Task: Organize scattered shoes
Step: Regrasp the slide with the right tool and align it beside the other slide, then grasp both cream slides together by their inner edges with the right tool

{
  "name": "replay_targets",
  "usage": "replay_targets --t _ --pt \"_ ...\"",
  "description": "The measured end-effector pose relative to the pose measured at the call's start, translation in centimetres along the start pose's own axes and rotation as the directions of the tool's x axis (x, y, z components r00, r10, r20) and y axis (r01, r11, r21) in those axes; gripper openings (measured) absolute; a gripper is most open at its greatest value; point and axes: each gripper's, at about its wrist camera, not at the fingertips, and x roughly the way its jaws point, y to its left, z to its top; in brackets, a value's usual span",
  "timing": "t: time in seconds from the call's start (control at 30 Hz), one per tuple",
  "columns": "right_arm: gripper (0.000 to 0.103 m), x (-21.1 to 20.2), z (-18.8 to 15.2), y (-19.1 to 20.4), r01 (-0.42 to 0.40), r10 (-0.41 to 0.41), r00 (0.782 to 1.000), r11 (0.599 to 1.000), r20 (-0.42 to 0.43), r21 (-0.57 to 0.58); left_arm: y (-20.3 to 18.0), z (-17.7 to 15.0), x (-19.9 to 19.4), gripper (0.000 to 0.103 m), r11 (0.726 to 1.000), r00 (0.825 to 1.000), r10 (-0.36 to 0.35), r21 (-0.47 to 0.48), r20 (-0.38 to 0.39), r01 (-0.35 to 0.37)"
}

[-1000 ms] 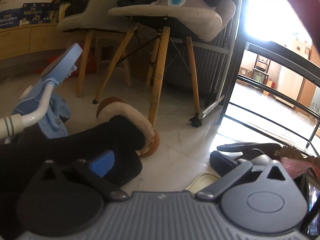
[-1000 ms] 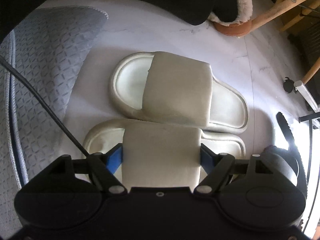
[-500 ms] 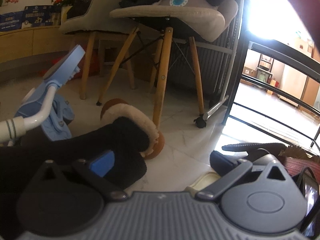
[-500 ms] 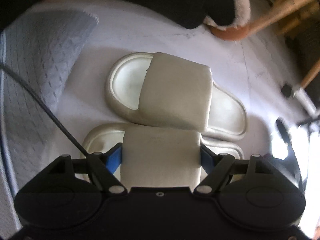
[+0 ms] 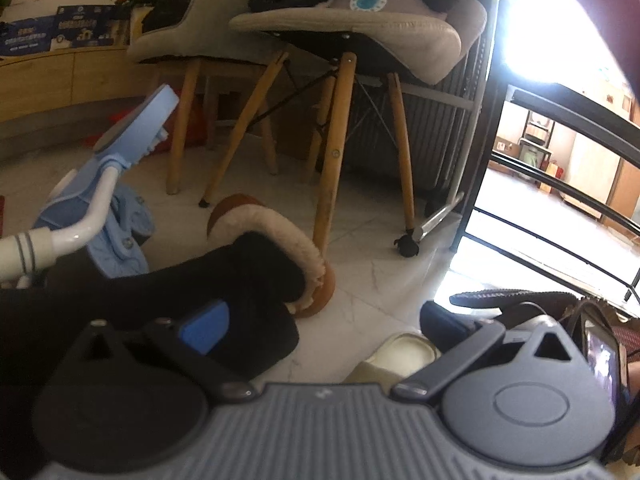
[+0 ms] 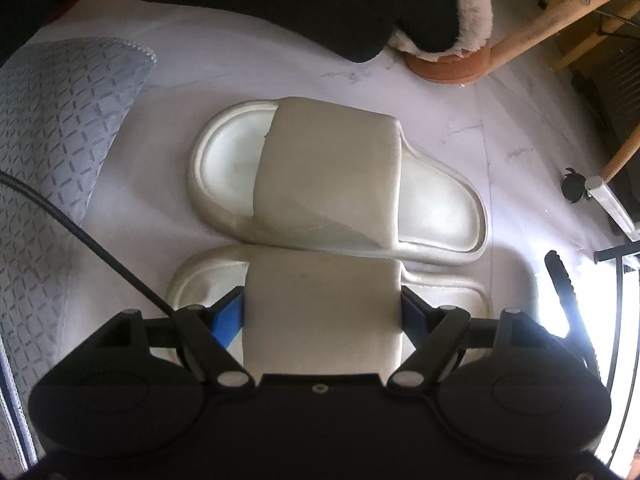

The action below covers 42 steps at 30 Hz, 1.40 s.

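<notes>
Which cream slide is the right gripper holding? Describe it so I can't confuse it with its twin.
Start at the grey mat on the marble floor; two cream slides lie beside it. The held slide is the one closer to the camera, touching the free slide. Only its strap sits between the right gripper fingers.

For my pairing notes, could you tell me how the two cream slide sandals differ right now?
The near cream slide has its strap clamped between the right gripper fingers; the far cream slide lies free on the floor. The near one points straight across the view; the far one sits slightly angled. They touch side by side. Both share the same colour, wide strap and moulded sole.
</notes>
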Motion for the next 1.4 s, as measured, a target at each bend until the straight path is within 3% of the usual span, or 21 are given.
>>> replay_targets --t 0.03,0.1,0.23,0.33,0.43,0.47,0.5,0.53,0.6,0.7,0.77,1.03,1.27,1.4 --pt "0.097 0.0 0.0 0.1 0.009 -0.009 1.0 1.0 0.001 0.004 0.0 0.0 -0.1 0.102 1.0 1.0 -0.001 0.002 0.003 0.001" --pt "0.099 -0.7 -0.2 0.3 0.033 -0.034 0.999 0.999 0.018 0.028 -0.1 0.2 -0.2 0.102 1.0 1.0 -0.003 0.005 0.014 0.003" --pt "0.102 -2.7 -1.1 -0.5 0.011 -0.02 0.999 0.978 0.043 0.209 -0.2 1.1 -0.1 0.102 1.0 1.0 -0.001 0.007 0.025 0.001" --pt "0.103 -4.9 -3.1 -1.6 -0.057 0.0 0.991 0.906 0.134 0.42 -0.4 1.6 -0.1 0.102 1.0 0.999 0.007 0.017 0.036 -0.008" --pt "0.103 -6.9 -5.6 -3.3 -0.161 -0.008 0.967 0.756 0.255 0.635 -0.7 1.9 -0.4 0.102 1.0 0.999 0.012 0.027 0.045 -0.014" --pt "0.103 -7.4 -6.6 -3.7 -0.192 -0.035 0.955 0.685 0.295 0.703 -0.8 1.9 -0.5 0.102 0.999 0.999 0.013 0.032 0.048 -0.015" --pt "0.103 -8.1 -8.0 -4.3 -0.228 -0.08 0.939 0.586 0.336 0.778 -0.9 2.0 -0.6 0.102 0.999 0.999 0.014 0.036 0.051 -0.016" --pt "0.103 -8.4 -8.8 -4.7 -0.248 -0.115 0.929 0.515 0.352 0.821 -1.1 2.1 -0.7 0.102 0.999 0.998 0.014 0.044 0.055 -0.016" --pt "0.103 -8.9 -10.6 -5.4 -0.28 -0.195 0.915 0.324 0.353 0.904 -1.6 2.2 -1.0 0.102 0.998 0.998 0.011 0.062 0.066 -0.015" --pt "0.103 -8.6 -11.2 -6.0 -0.265 -0.237 0.92 0.208 0.311 0.942 -2.3 2.4 -1.3 0.102 0.996 0.996 0.006 0.092 0.083 -0.014" --pt "0.103 -8.2 -10.7 -6.3 -0.22 -0.24 0.937 0.161 0.254 0.962 -2.6 2.6 -1.4 0.102 0.993 0.995 0.001 0.114 0.096 -0.012" --pt "0.103 -7.4 -7.7 -7.4 -0.125 -0.221 0.964 0.12 0.149 0.985 -3.0 3.3 -0.6 0.102 0.983 0.996 0.0 0.18 0.092 -0.016" --pt "0.103 -6.7 -5.5 -8.1 -0.09 -0.196 0.974 0.134 0.116 0.987 -2.9 3.3 0.8 0.102 0.978 0.997 -0.007 0.207 0.079 -0.01" --pt "0.103 -6.1 -5.0 -8.8 -0.088 -0.156 0.982 0.123 0.107 0.989 -3.0 3.0 1.9 0.102 0.973 0.998 -0.016 0.232 0.058 0.002"
